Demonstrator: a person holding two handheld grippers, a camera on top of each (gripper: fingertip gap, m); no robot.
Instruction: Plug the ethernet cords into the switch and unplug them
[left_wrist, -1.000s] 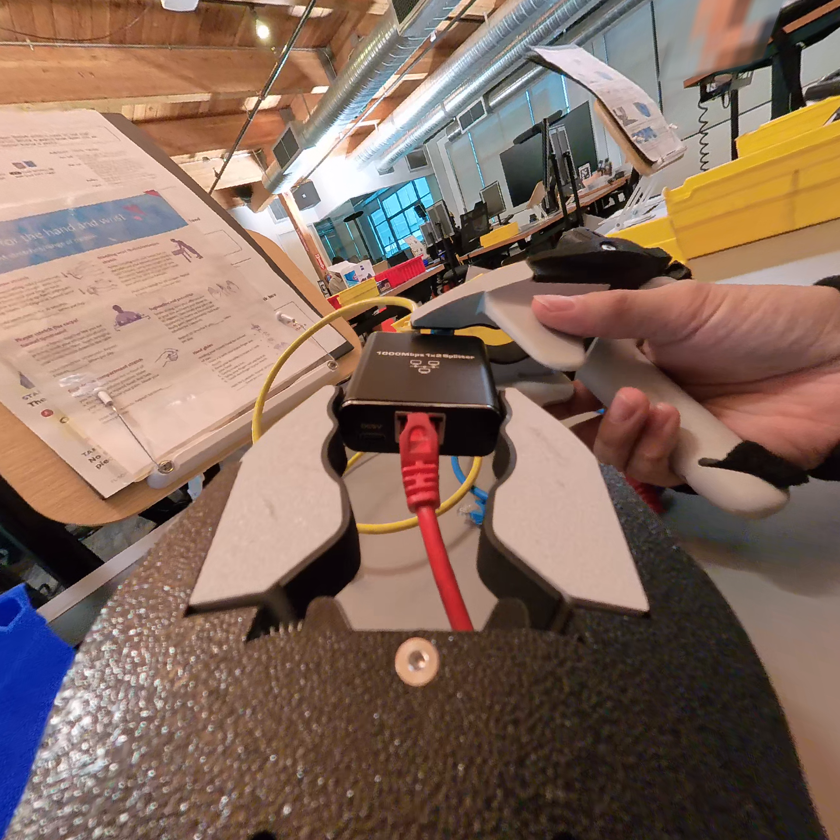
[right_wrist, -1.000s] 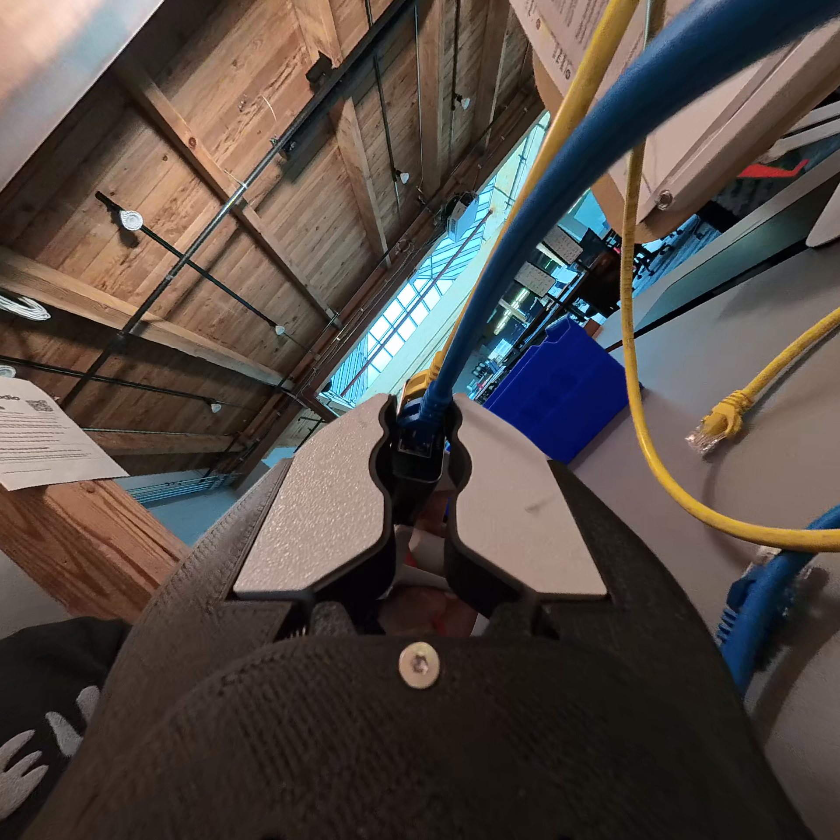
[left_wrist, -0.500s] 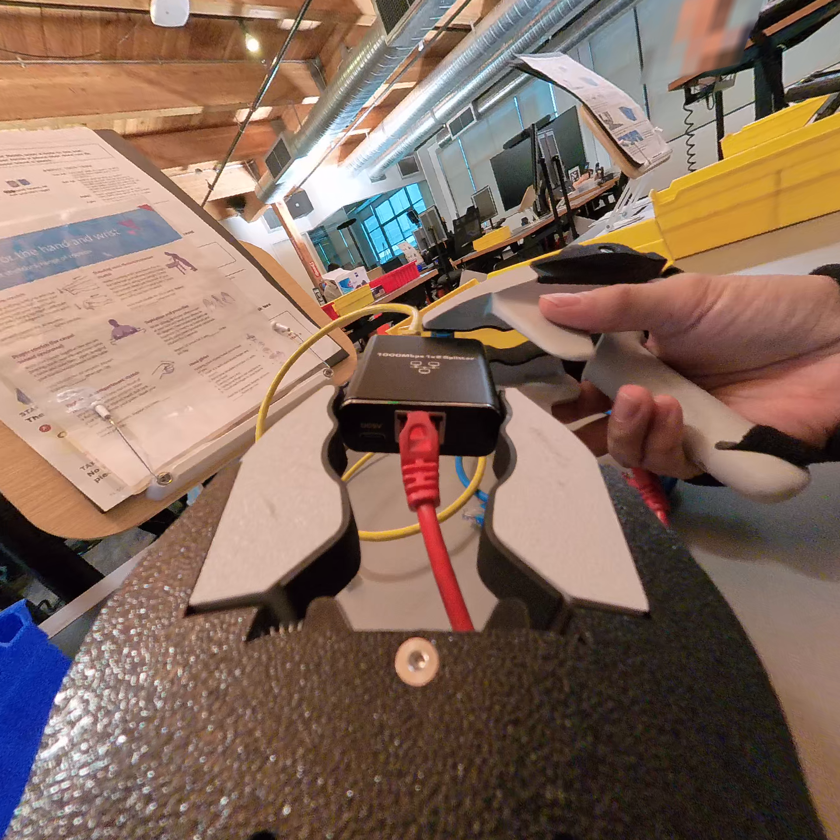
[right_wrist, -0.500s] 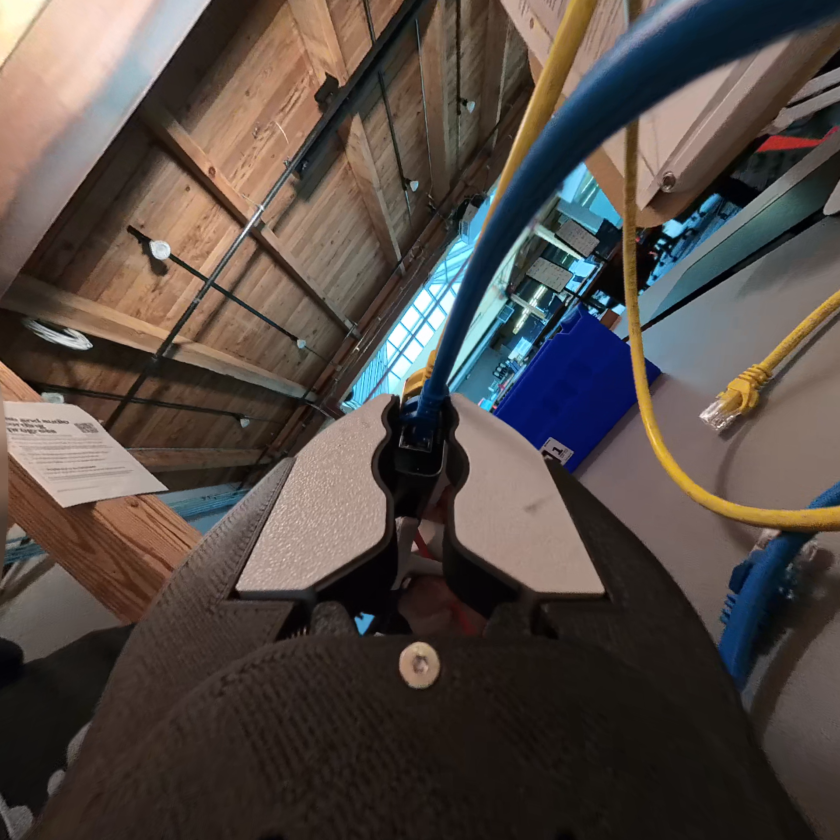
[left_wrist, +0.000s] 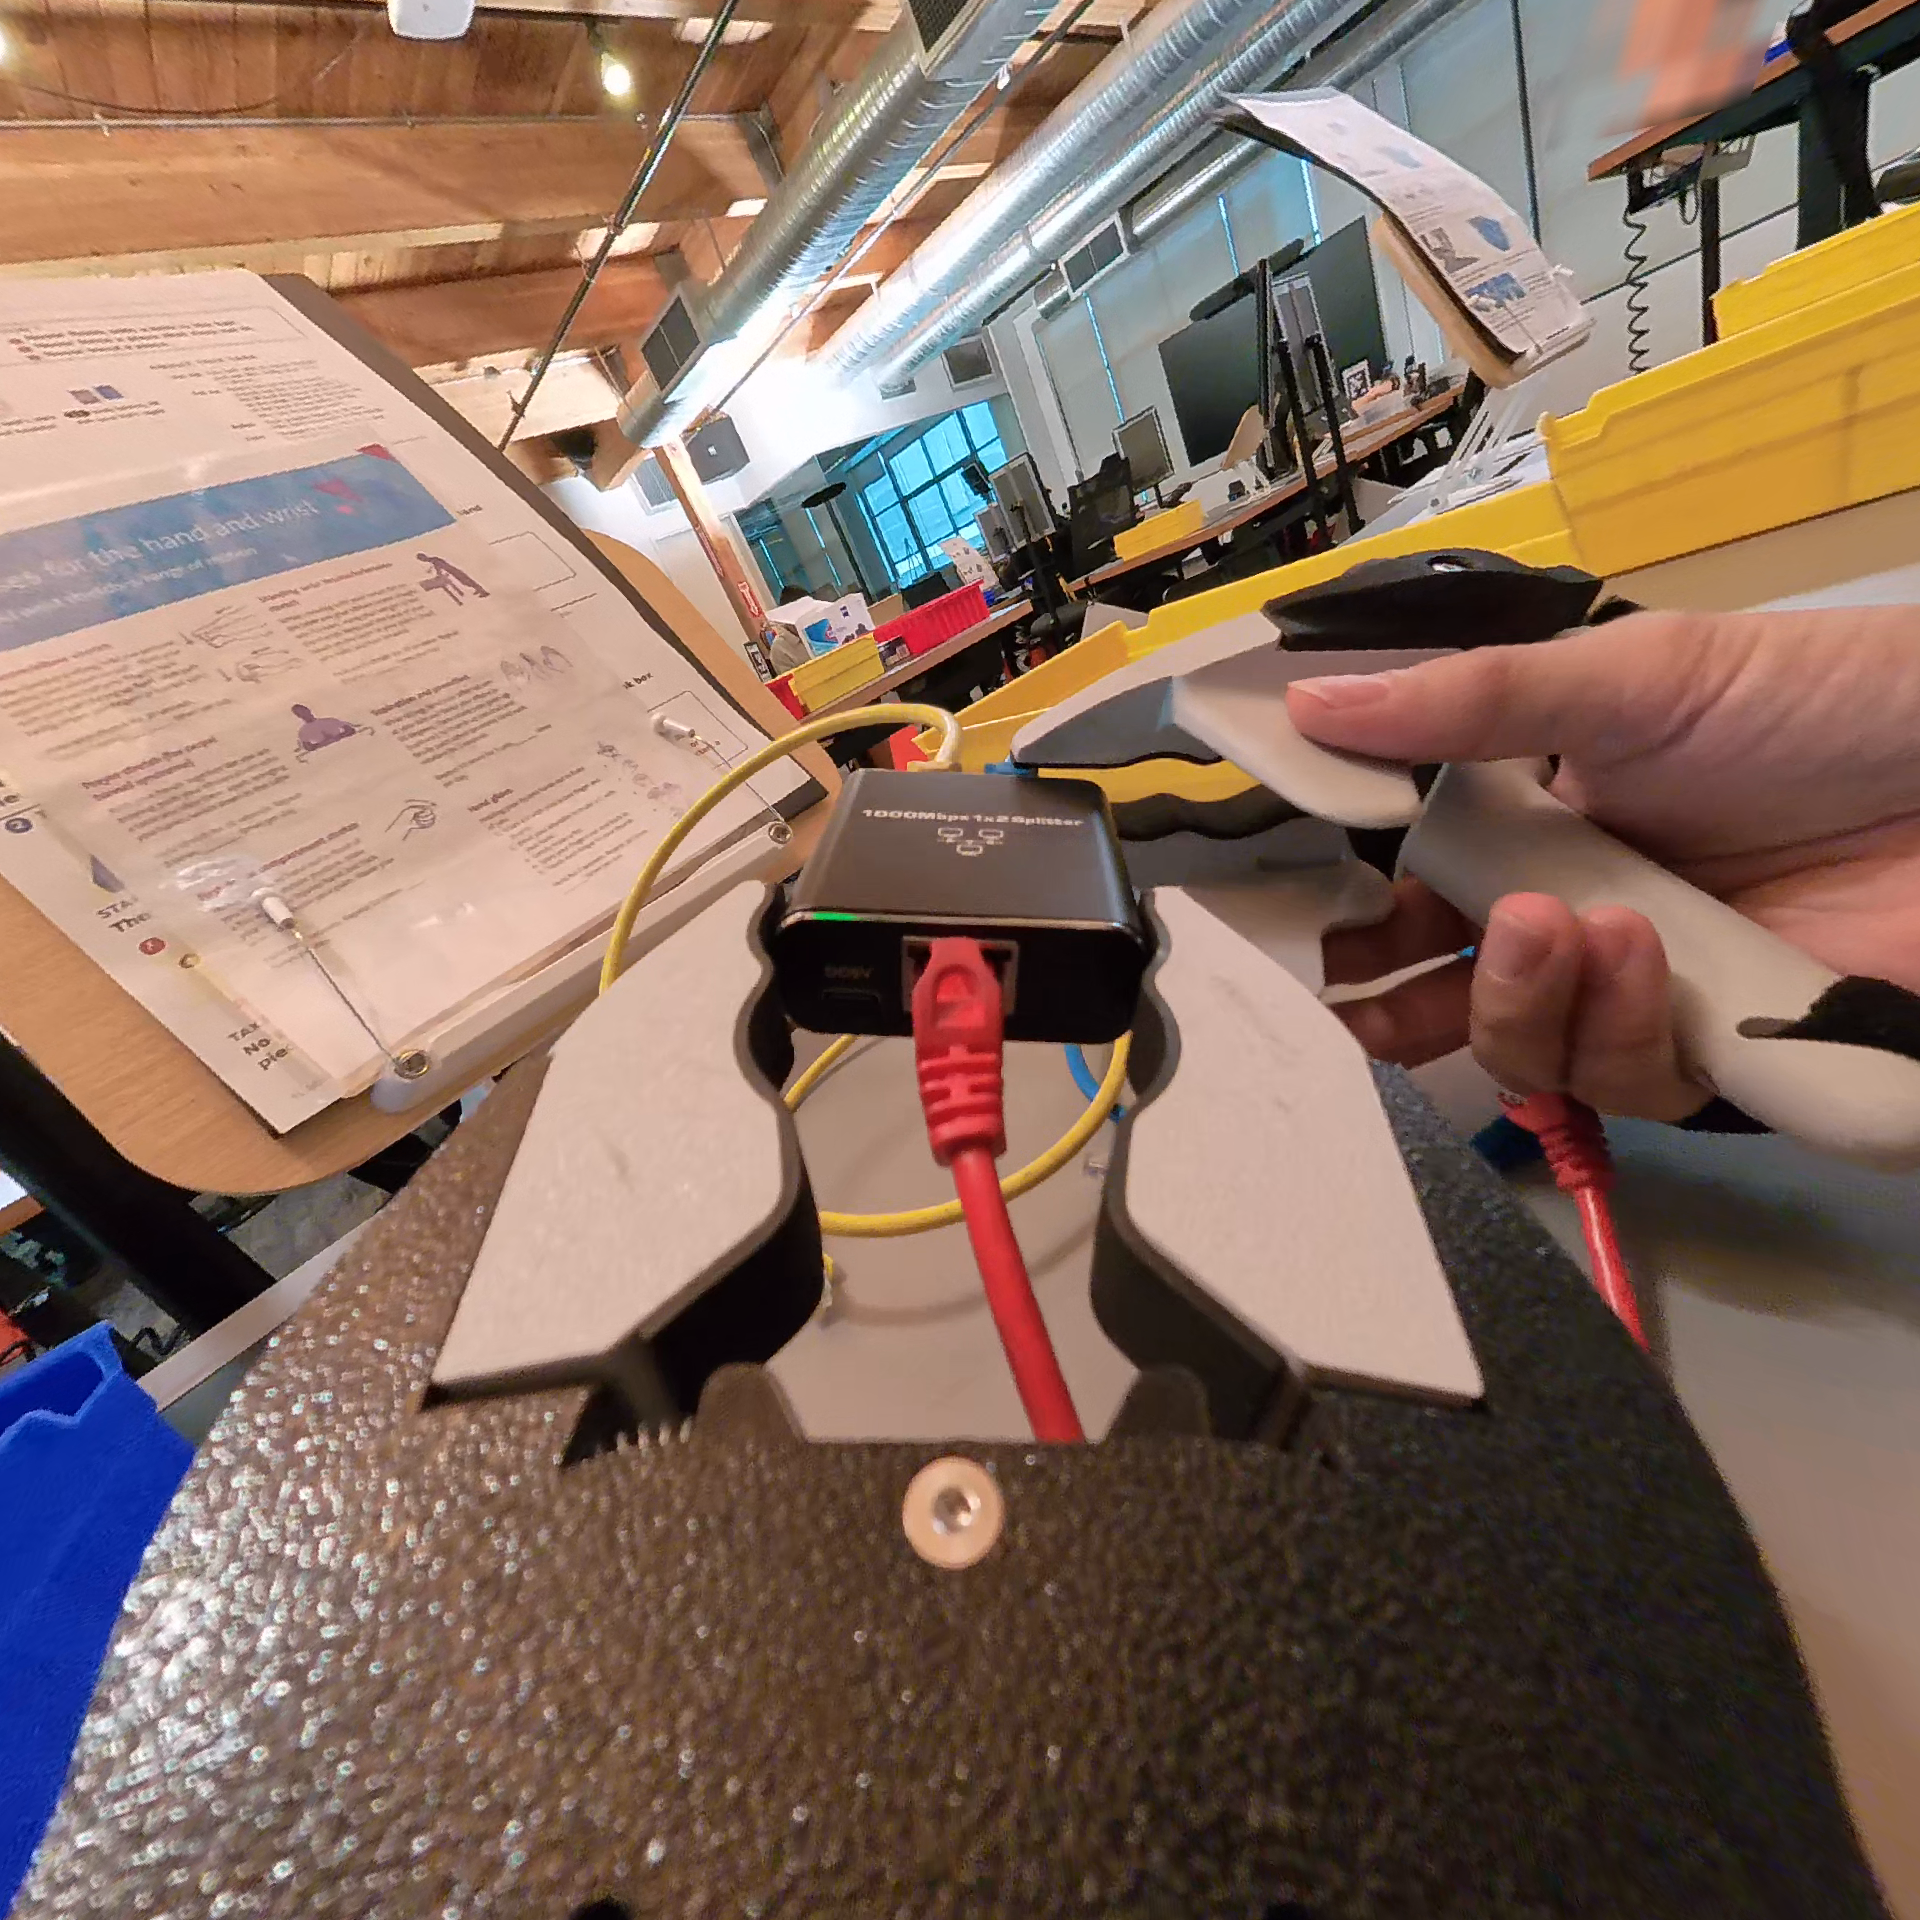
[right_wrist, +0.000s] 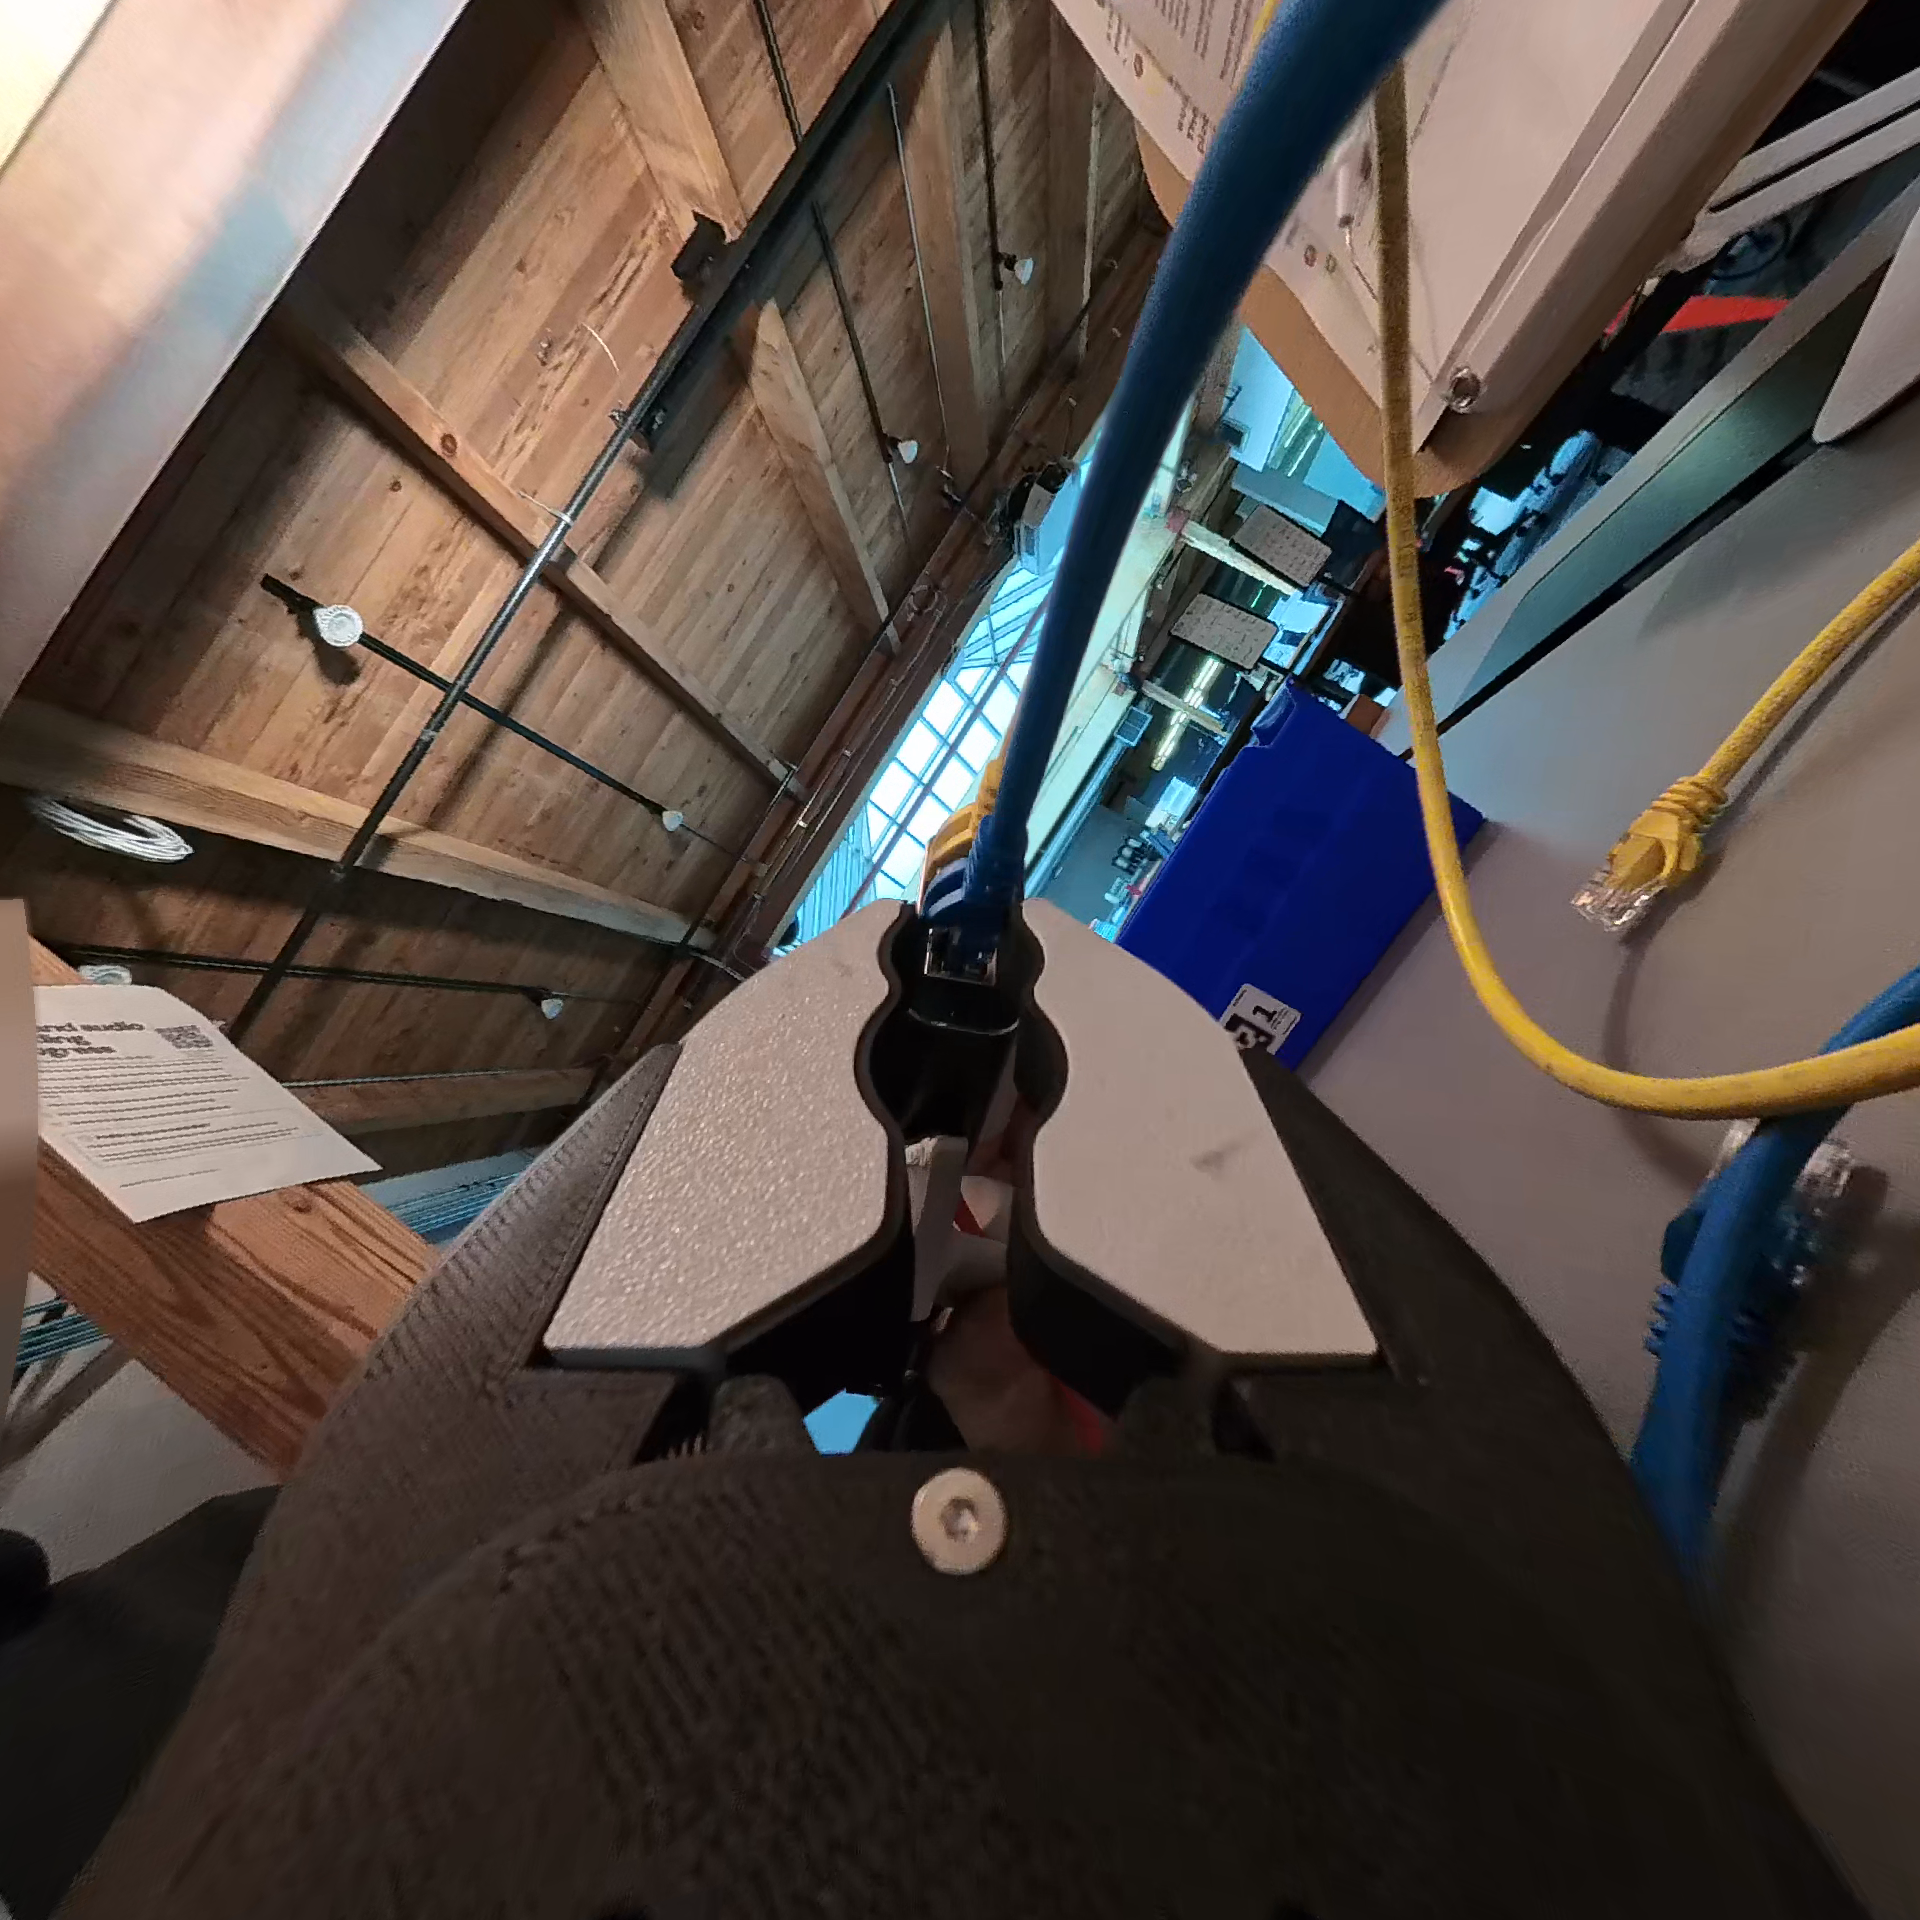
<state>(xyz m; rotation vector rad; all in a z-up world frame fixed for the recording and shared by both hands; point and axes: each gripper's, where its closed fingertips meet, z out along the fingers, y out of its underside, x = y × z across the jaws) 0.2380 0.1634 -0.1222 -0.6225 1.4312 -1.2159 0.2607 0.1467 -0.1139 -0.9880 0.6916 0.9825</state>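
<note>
In the left wrist view my left gripper (left_wrist: 956, 935) is shut on the black switch (left_wrist: 966, 862), one finger on each side. A red cord (left_wrist: 966, 1060) is plugged into its near port. A yellow cord (left_wrist: 665, 873) loops away from its far side. My right gripper (left_wrist: 1039, 748), held by a hand, reaches the switch's far side. In the right wrist view my right gripper (right_wrist: 961, 935) is shut on the plug of the blue cord (right_wrist: 1101, 499) at the switch's port. A yellow plug (right_wrist: 951, 831) sits right beside it.
A tilted document stand (left_wrist: 312, 727) is at the left. Yellow bins (left_wrist: 1714, 436) are at the back right and a blue bin (right_wrist: 1299, 862) at the table's edge. Loose yellow (right_wrist: 1647, 857) and blue (right_wrist: 1766, 1247) plugs lie on the grey table (left_wrist: 1766, 1299). A second red plug (left_wrist: 1558, 1132) hangs under the hand.
Both grippers keep their grip. The switch and the right gripper have shifted slightly together, and the right wrist view has tilted a little.
</note>
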